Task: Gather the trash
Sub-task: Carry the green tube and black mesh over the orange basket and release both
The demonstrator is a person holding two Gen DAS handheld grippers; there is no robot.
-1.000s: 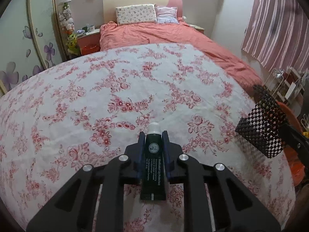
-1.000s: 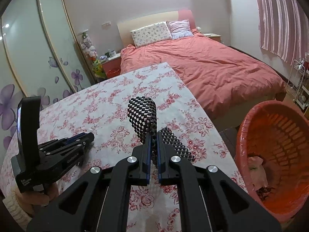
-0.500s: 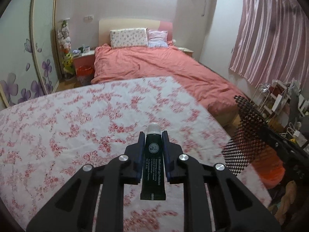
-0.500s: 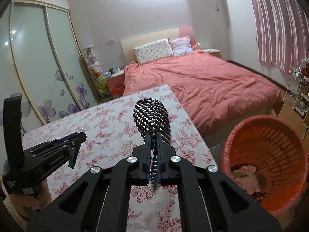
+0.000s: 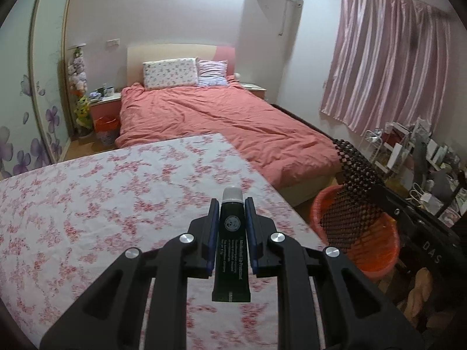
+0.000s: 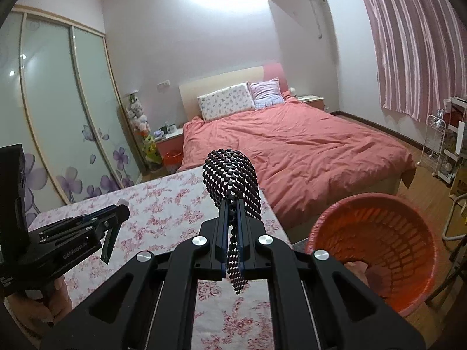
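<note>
- Both hands have come up off the floral table [image 5: 102, 204] since a second ago, loads lifted clear — pickup looks done, dropping is next.
- Left gripper [image 5: 232, 227]: fingers clamped on the dark tube [image 5: 232, 242], cap poking forward.
- Right gripper [image 6: 232, 230]: fingers pinched shut on the black mesh piece [image 6: 230, 175], beside the orange basket [image 6: 376, 204].
</note>
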